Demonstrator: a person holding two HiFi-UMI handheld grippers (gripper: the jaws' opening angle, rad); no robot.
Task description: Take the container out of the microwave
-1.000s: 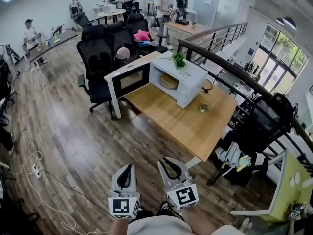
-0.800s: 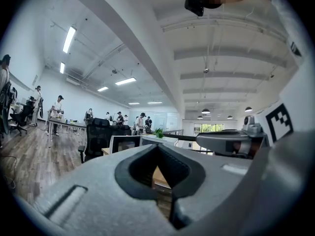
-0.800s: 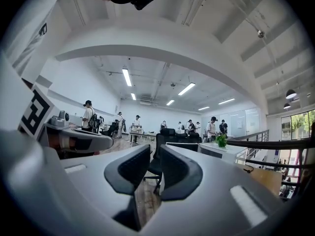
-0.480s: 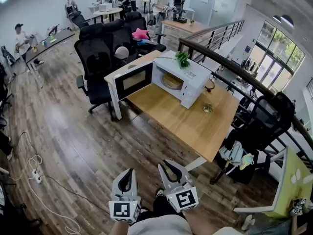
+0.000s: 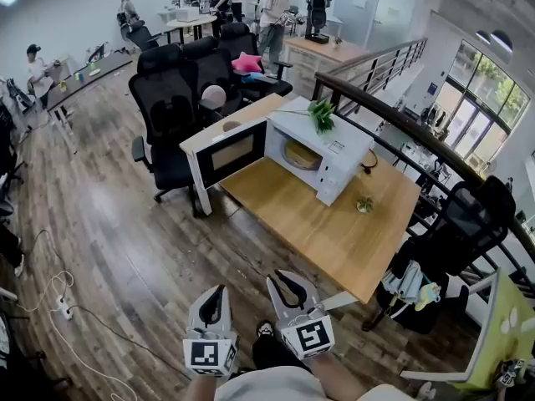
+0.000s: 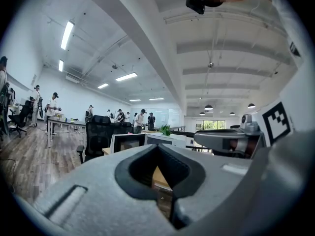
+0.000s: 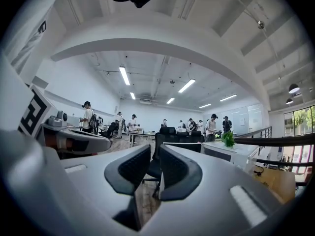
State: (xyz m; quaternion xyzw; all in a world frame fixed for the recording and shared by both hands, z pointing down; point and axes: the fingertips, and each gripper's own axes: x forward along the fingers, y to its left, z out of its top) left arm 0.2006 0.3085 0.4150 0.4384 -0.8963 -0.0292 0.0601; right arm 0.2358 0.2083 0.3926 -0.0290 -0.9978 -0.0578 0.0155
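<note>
Left gripper (image 5: 221, 289): low in the head view, jaws drawn together, nothing in them. Its own view shows the same, with the pads meeting at the tips (image 6: 157, 149).

Right gripper (image 5: 275, 278): just beside it at 3 o'clock, jaws nearly together. A thin slit shows between the pads (image 7: 153, 154), with nothing in it.

Both grippers hang over the dark wood floor (image 5: 109, 232), well apart from the surface (image 5: 334, 232).

Surface: light wood, up at 1 o'clock from the grippers. A white microwave (image 5: 338, 153) stands on its far end, the door (image 5: 230, 153) swung fully open toward 9 o'clock.

Container (image 5: 301, 154): round and tan, inside the microwave cavity.

A green plant (image 5: 322, 114) sits on the microwave's top. A small plant (image 5: 364, 204) stands on the surface at 4 o'clock from the microwave.

Room: black office chairs (image 5: 171, 107) stand at 10 o'clock from the microwave. A dark railing (image 5: 401, 119) curves past at 3 o'clock. People (image 5: 276, 2) stand at desks at 12 o'clock. A white cable (image 5: 63, 307) lies on the floor at 9 o'clock from the grippers.
</note>
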